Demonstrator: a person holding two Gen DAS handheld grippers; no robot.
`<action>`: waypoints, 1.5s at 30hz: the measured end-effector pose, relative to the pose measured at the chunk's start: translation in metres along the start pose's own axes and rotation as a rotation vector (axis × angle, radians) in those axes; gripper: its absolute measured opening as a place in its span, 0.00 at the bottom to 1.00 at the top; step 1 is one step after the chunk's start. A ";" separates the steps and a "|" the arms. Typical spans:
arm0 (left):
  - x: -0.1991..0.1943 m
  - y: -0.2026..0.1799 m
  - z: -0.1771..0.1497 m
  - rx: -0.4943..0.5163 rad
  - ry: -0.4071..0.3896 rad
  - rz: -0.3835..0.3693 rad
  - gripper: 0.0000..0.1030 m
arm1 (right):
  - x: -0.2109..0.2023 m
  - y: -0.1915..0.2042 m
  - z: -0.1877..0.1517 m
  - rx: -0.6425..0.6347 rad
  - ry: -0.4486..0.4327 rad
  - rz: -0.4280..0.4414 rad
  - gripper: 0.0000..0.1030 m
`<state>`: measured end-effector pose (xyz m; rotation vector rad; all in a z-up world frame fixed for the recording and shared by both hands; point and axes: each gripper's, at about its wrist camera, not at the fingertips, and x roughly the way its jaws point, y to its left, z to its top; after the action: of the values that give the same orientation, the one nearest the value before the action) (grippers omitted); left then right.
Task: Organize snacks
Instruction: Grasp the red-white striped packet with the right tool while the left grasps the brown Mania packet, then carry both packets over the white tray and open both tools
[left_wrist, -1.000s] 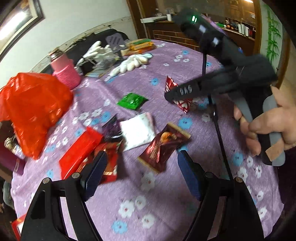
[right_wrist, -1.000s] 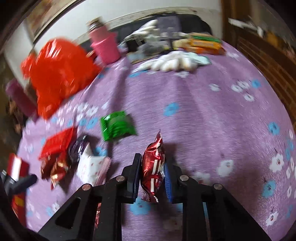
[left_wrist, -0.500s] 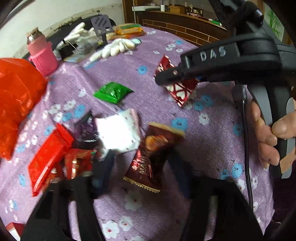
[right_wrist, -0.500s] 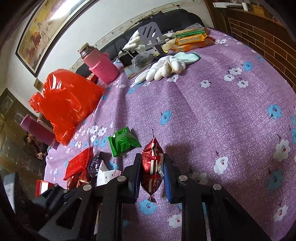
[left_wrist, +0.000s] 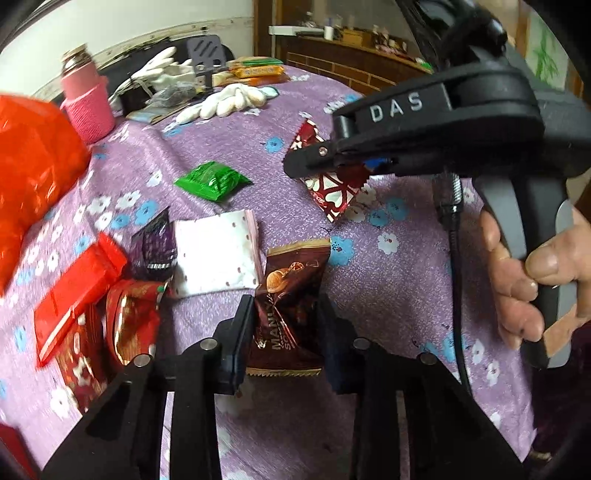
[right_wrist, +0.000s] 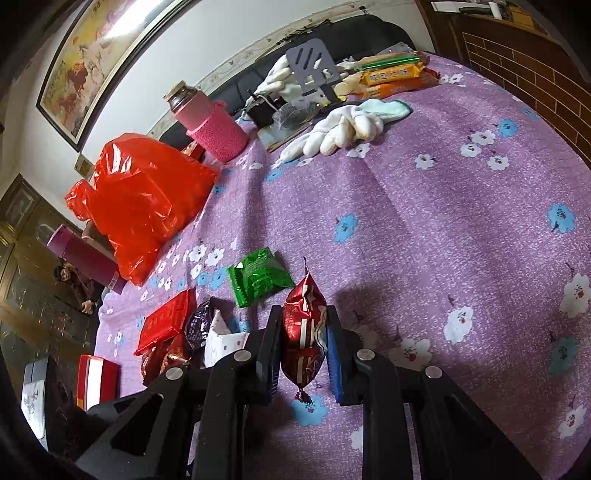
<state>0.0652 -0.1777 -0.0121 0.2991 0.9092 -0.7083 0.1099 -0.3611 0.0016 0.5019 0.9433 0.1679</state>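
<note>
In the left wrist view my left gripper (left_wrist: 284, 306) straddles a brown snack packet (left_wrist: 295, 266) lying on the purple flowered tablecloth (left_wrist: 388, 280). Its jaws are closing, and both pads touch the packet's sides. My right gripper (right_wrist: 303, 314) is shut on a red packet with white hearts (right_wrist: 301, 343), held upright just above the cloth. The left wrist view shows that same gripper (left_wrist: 295, 166) from the side with the red packet (left_wrist: 332, 192) hanging from it, and a person's hand (left_wrist: 524, 280) on its handle.
A green packet (left_wrist: 212, 181), a white dotted packet (left_wrist: 216, 254), a purple one (left_wrist: 153, 243) and red packets (left_wrist: 77, 284) lie left of the brown one. An orange plastic bag (right_wrist: 140, 199), a pink bottle (right_wrist: 210, 122), white gloves (right_wrist: 336, 133) and biscuit packs (right_wrist: 391, 75) sit farther back.
My left gripper has come down over the brown packet and its jaws have narrowed from wide apart to touching it. The right gripper keeps hold of the red packet.
</note>
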 end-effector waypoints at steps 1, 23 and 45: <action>-0.002 0.001 -0.002 -0.015 -0.007 -0.005 0.28 | 0.000 0.000 0.000 0.000 -0.001 0.000 0.22; -0.102 0.035 -0.071 -0.235 -0.175 0.142 0.29 | 0.000 0.030 -0.010 -0.092 -0.030 0.071 0.21; -0.234 0.104 -0.157 -0.459 -0.379 0.309 0.29 | 0.004 0.193 -0.085 -0.342 0.066 0.286 0.21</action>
<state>-0.0571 0.0817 0.0776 -0.1029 0.6198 -0.2427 0.0584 -0.1625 0.0505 0.3128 0.8810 0.5973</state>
